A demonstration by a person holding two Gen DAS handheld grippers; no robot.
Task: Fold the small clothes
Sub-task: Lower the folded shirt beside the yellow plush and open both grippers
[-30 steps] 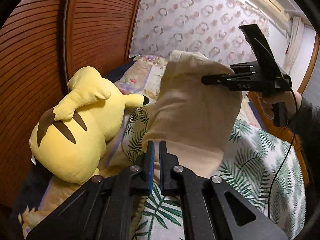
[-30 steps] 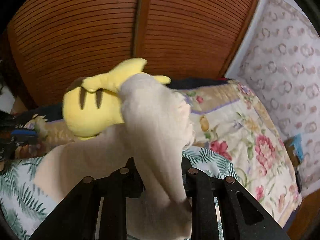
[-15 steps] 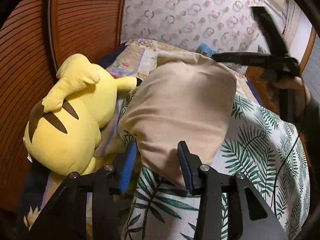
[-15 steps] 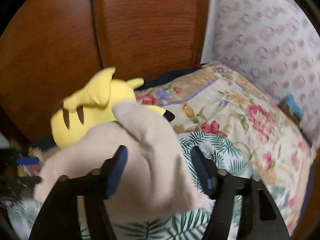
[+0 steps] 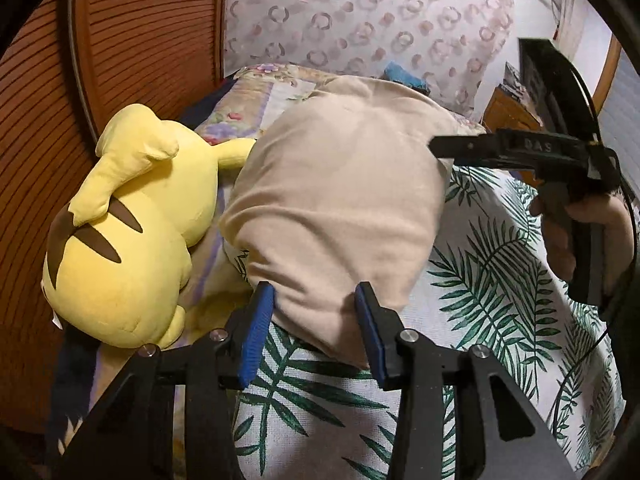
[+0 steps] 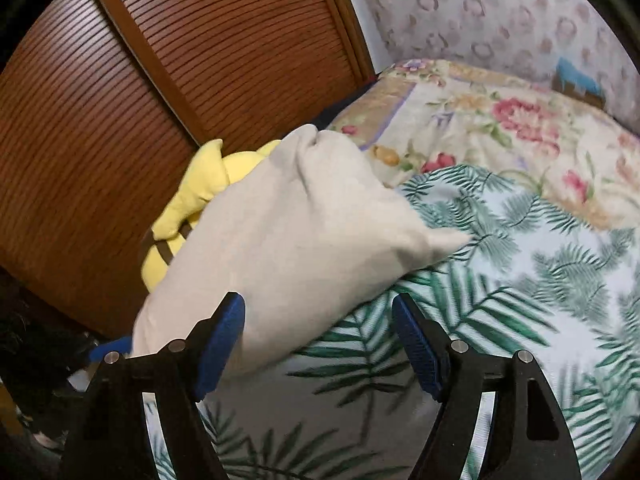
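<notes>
Left wrist view: your left gripper (image 5: pixel 316 330) stands wide open, its blue pads either side of the near end of the beige garment (image 5: pixel 340 200) but gripping nothing. The garment lies bunched on the palm-leaf bedspread (image 5: pixel 492 280), just beside the yellow Pikachu plush (image 5: pixel 128 240). Its long axis runs away from you toward the floral quilt (image 5: pixel 256 96), the narrower end farthest. Your right gripper (image 5: pixel 444 148) sits at the garment's far right edge; from here you cannot tell how far it is open.

Right wrist view: your right gripper (image 6: pixel 318 344) is spread wide and empty, its left pad against the garment's (image 6: pixel 288 240) near edge. The cloth slopes up leftward, one corner pointing right across the bedspread (image 6: pixel 520 300), hiding most of the plush (image 6: pixel 200 184).

You seem to be between folds, the garment let go. It looks puffed rather than flat, so the next move probably calls for pressing it down, then taking two corners of one end.
</notes>
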